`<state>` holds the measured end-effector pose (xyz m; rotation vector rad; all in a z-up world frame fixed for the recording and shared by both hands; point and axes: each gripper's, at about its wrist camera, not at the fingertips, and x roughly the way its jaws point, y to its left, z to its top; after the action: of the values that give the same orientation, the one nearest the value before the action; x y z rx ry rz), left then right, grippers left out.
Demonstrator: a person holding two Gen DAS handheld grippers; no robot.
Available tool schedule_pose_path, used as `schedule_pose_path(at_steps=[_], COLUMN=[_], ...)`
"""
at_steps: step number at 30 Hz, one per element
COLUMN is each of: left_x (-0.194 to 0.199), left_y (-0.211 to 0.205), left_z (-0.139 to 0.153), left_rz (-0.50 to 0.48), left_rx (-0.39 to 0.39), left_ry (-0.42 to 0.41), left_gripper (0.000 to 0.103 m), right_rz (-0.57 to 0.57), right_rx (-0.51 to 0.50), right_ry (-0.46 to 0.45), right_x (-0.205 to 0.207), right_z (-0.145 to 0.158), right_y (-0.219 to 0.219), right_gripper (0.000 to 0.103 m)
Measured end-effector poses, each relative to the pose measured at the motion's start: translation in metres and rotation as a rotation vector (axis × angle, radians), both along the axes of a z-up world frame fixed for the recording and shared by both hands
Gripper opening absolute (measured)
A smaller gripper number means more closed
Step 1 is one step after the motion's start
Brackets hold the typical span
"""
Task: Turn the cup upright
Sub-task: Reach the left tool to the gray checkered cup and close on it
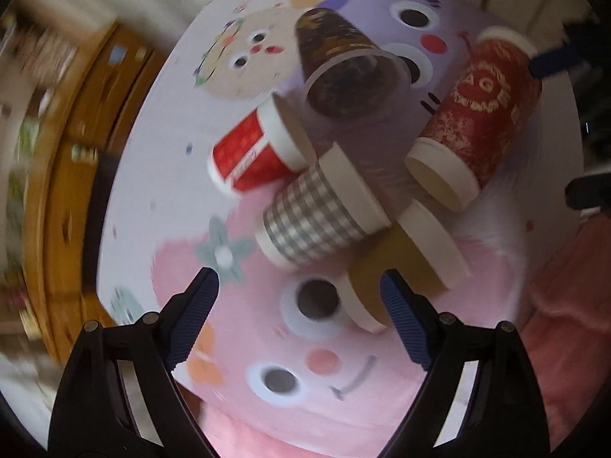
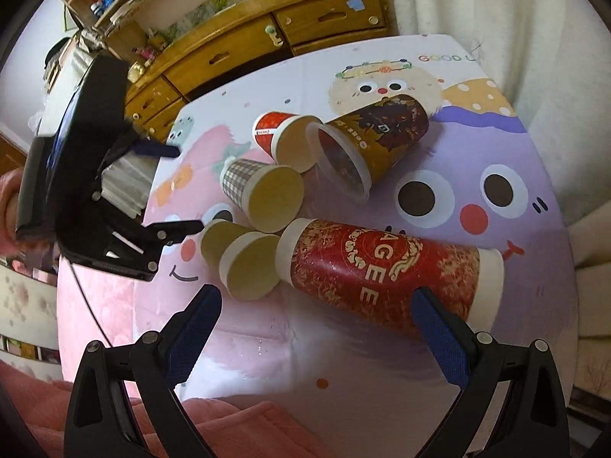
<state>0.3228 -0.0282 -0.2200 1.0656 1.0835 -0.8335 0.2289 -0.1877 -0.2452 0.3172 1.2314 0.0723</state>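
Observation:
Several paper cups lie on their sides in a cluster on a cartoon-print tablecloth [image 2: 477,152]. A tall red cup [image 2: 385,273] lies nearest my right gripper [image 2: 317,313], which is open and empty just before it. A mustard cup [image 1: 401,263] lies nearest my left gripper [image 1: 299,294], which is open and empty; its right finger overlaps that cup's base end. A grey checked cup [image 1: 317,217], a small red cup [image 1: 252,156] and a brown plastic-rimmed cup [image 1: 340,65] lie beyond. The left gripper also shows in the right wrist view [image 2: 187,187], at the table's left edge.
A wooden drawer cabinet [image 2: 267,38] with shelves stands beyond the table's far left. White curtains [image 2: 496,7] hang behind the table. A pink blanket [image 2: 229,427] lies at the near edge.

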Motion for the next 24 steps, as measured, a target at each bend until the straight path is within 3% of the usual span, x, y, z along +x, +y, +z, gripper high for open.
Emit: schedule_pose_path(at_steps=[8, 16, 24], left_x=[0.02, 0.032, 0.035], left_y=[-0.018, -0.032, -0.038], left_z=[-0.034, -0.057, -0.062], left_rz=[-0.193, -0.277, -0.34], left_rx=[-0.013, -0.021, -0.055], left_ry=[0.131, 0.24, 0.3], left_gripper=[0.086, 0.085, 0.065], right_rz=[0.028, 0.018, 0.005], right_rx=[-0.01, -0.02, -0.032], right_ry=[0.02, 0.028, 0.015], right_x=[0.005, 0.009, 0.008], right_z=[-0.017, -0.022, -0.017], right_y=[0.006, 0.004, 0.003], right_gripper=[0.101, 0.101, 0.101])
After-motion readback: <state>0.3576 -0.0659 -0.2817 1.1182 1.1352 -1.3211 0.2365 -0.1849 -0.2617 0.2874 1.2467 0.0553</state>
